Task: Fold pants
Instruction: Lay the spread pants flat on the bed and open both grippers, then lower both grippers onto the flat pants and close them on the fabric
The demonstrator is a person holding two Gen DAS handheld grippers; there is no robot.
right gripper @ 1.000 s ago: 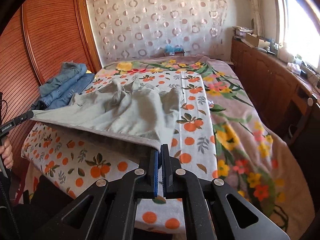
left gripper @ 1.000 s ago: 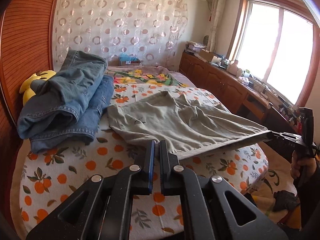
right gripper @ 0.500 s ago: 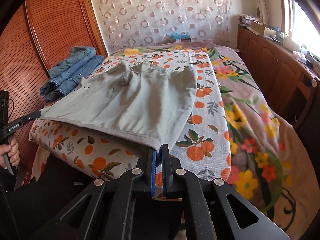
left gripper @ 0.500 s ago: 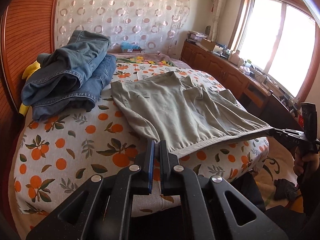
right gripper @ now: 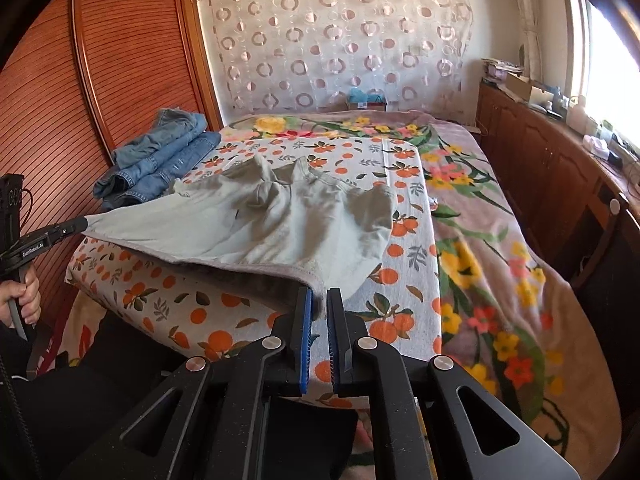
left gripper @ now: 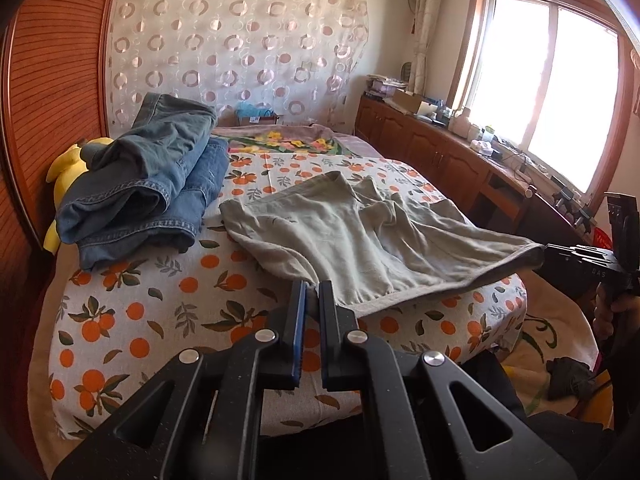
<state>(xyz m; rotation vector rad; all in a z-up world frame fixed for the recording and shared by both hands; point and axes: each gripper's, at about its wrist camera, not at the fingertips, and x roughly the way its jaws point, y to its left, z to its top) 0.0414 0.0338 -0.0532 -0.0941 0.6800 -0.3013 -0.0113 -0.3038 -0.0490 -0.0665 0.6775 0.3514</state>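
Grey-green pants [left gripper: 352, 240] lie partly spread on the bed, the near hem stretched and lifted between both grippers. My left gripper [left gripper: 313, 286] is shut on one near corner of the hem. My right gripper [right gripper: 319, 294] is shut on the other corner; it also shows in the left wrist view [left gripper: 560, 258]. In the right wrist view the pants [right gripper: 280, 224] sag in the middle with crumpled folds at the far end, and the left gripper [right gripper: 76, 225] shows at the left edge.
A pile of blue jeans [left gripper: 152, 184] lies on the bed's far left, by a yellow plush toy [left gripper: 68, 160]. The bed has an orange-print sheet [left gripper: 160, 300] and a floral blanket [right gripper: 500, 260]. Wooden cabinets [left gripper: 440, 160] line the window side; a ribbed wooden wall [right gripper: 100, 80] stands left.
Both grippers kept hold of the hem and pulled the pants toward the foot of the bed. The hem now hangs slacker and the far end has bunched up.
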